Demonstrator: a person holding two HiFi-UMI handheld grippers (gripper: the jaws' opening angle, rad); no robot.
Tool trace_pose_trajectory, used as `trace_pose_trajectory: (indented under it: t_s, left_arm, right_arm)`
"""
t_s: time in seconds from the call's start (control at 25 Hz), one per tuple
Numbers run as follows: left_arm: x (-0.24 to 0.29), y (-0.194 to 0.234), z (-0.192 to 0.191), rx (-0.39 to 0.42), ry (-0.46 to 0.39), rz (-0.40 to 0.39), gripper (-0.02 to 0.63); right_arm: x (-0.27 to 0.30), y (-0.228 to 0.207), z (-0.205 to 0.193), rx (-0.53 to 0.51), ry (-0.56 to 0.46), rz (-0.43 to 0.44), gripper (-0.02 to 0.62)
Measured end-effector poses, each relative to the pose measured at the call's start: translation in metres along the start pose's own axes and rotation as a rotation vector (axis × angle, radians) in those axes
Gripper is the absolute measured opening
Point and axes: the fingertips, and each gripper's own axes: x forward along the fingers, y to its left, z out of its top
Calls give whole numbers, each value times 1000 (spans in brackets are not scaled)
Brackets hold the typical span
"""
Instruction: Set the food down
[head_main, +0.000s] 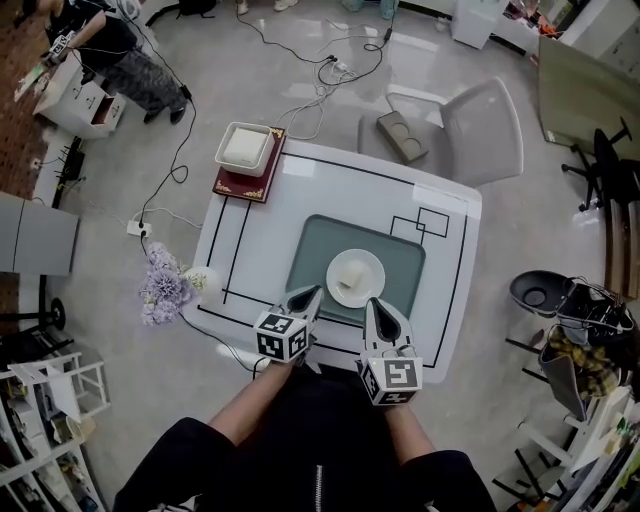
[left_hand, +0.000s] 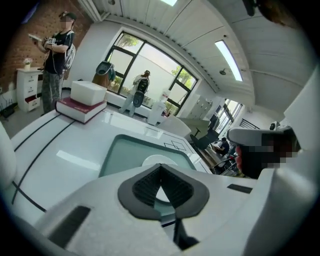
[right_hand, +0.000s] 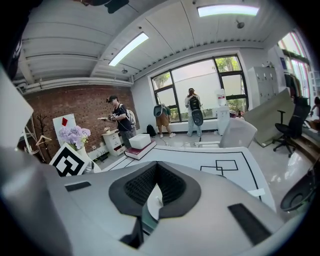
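Observation:
A white plate (head_main: 355, 277) rests on the grey-green mat (head_main: 310, 250) in the middle of the white table (head_main: 330, 185). A pale block of food (head_main: 349, 279) lies on the plate. My left gripper (head_main: 313, 294) is at the mat's near left edge, just left of the plate, shut and empty. To the plate's near right is my right gripper (head_main: 372, 304), also shut and empty. In the left gripper view the closed jaw tips (left_hand: 161, 167) point at the plate (left_hand: 155, 161). In the right gripper view the jaws (right_hand: 156, 167) meet over the plate's rim (right_hand: 151, 200).
A red book (head_main: 246, 178) carrying a white box (head_main: 246, 148) sits on the table's far left corner. A grey chair (head_main: 470, 125) stands behind the table. Purple flowers (head_main: 162, 285) stand at the left edge. Cables trail on the floor. A person stands far left.

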Motion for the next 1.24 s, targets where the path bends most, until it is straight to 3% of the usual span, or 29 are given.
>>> trace_pose_trajectory:
  t_s: [0.24,0.44,0.96,1.24]
  left_arm:
    - [-44,-10,29,183,-72,-34,5]
    - [-91,-19,50,267,-149,-67,5]
    - [-144,12,54,279,-182,-69,5]
    - [-149,16,55,277,-182,-70,5]
  right_arm:
    - [-2,34,5,-29,-15,-6,8]
    - [-7,66,10,-49,-49,-8,8]
    - [0,129,13,-74,-61,-1,8]
    - [1,140,20,-86,-59,0,8]
